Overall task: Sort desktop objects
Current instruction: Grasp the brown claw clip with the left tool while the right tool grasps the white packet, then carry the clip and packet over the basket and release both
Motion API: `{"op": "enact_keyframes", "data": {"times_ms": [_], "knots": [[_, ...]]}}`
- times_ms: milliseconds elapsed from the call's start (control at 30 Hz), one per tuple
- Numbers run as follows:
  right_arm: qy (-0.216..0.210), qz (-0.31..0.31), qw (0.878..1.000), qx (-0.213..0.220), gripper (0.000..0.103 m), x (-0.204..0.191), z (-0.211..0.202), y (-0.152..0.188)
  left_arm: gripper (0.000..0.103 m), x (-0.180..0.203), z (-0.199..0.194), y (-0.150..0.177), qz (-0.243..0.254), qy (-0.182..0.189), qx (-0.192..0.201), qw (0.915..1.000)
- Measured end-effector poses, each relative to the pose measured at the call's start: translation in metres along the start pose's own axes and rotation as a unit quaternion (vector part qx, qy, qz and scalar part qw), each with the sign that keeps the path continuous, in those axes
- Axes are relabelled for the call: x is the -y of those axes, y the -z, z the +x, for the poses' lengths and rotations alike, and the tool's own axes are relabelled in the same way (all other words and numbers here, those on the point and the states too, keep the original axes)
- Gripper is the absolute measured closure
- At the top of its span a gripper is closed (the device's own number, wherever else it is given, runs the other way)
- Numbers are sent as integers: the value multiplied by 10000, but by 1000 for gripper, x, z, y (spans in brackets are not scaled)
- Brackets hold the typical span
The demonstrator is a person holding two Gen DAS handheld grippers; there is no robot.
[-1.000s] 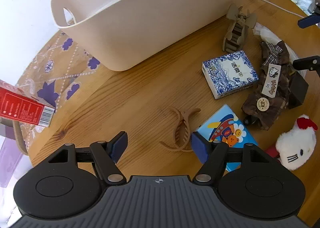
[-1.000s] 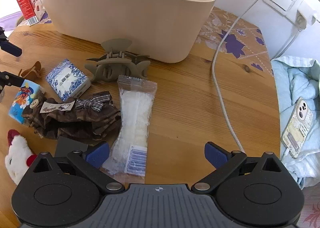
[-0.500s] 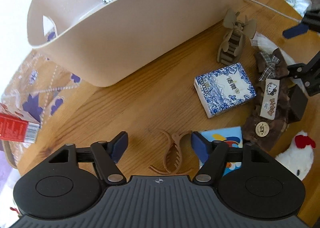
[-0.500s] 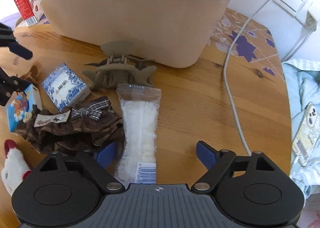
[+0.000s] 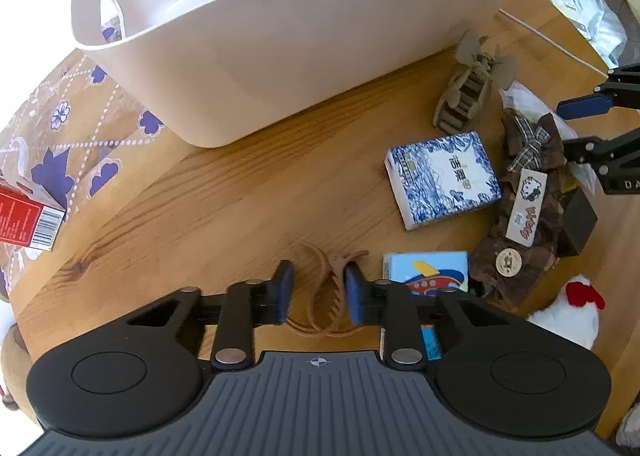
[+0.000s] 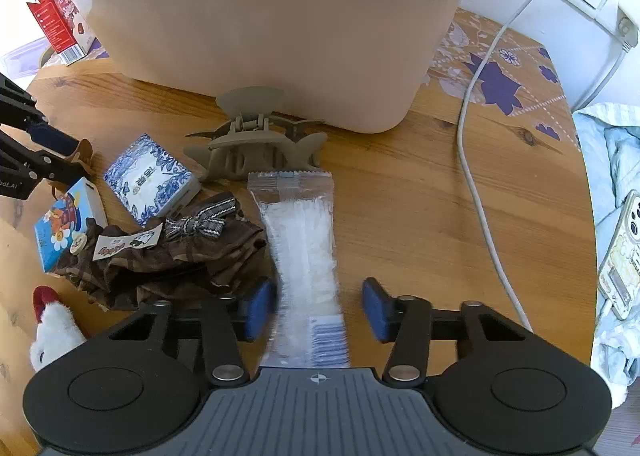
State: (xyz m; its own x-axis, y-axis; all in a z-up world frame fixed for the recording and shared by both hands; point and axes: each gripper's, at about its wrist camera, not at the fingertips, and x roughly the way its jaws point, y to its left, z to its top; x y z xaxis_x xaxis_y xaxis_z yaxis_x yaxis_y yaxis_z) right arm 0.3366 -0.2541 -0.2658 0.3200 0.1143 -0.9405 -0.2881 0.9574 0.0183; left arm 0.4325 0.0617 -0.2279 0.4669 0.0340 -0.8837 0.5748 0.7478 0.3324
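Both grippers are going in at once. The left gripper (image 5: pixel 316 294) has pinched down narrow on the thin brown hair claw (image 5: pixel 328 292), which sits right between its pads on the wooden table (image 5: pixel 240 208). The right gripper's (image 6: pixel 318 306) jaws are closing around the clear plastic packet (image 6: pixel 304 248); only its left pad (image 6: pixel 260 304) looks to touch so far. The beige tub (image 6: pixel 280 36) sits straight ahead of both sets of fingers, presumably where these go.

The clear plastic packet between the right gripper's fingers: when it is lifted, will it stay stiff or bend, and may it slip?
The clear packet will probably sag at both ends: it is long, thin film with soft white filling. Its glossy wrapper may slip between the right gripper's closing jaws. It looks light.
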Motion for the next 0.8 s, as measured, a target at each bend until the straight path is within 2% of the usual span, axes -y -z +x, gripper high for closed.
{"op": "enact_keyframes", "data": {"times_ms": [67,200,300,567,800], "knots": [[3,19,10000,-20,70,1,0,-1,84,1,0,-1,16,-1,-31,10000],[-16,15,10000,-90,73,1,-1,0,84,4,0,-1,5,-19,-31,10000],[-96,84,9998,-139,74,3,-4,4,84,9,-1,5,-53,-117,-18,9999],[-235,393,9988,-167,77,12,-15,20,84,8,-13,17,-175,-37,76,9998],[-304,538,9981,19,77,18,-37,29,84,6,-27,19,-248,-14,280,9993]]}}
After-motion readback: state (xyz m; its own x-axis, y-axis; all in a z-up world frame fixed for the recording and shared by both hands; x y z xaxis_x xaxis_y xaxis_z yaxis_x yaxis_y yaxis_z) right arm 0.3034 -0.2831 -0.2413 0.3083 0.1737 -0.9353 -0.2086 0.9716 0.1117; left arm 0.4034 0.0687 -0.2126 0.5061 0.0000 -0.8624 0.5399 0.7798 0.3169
